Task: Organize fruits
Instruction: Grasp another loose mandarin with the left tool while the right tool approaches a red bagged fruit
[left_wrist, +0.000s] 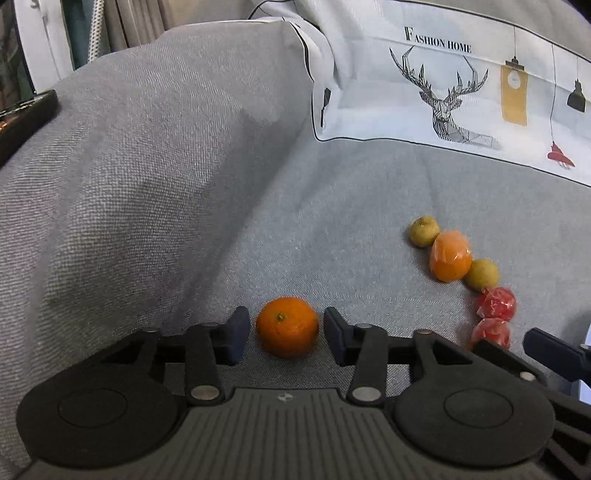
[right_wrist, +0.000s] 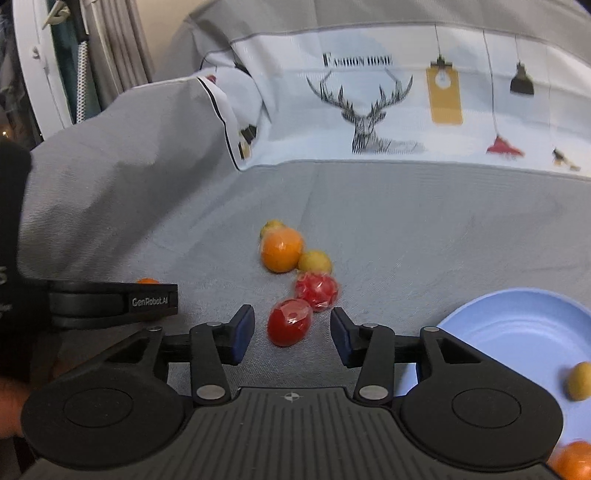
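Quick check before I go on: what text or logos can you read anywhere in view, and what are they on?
"FASHION HOME": on the printed cloth, above the deer drawing.
"GenRobot.AI": on the left tool's side, seen from the right wrist.
Small round emblem on the right tool's body: no letters readable.

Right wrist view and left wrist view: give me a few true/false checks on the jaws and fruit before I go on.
1. The left gripper has its jaws open around a bare orange. True.
2. The right gripper is shut on a red fruit. False: its jaws are open on either side of it.
3. The blue plate holds no fruit. False: a yellow fruit lies in it.
4. The sofa fruits form a touching line. True.
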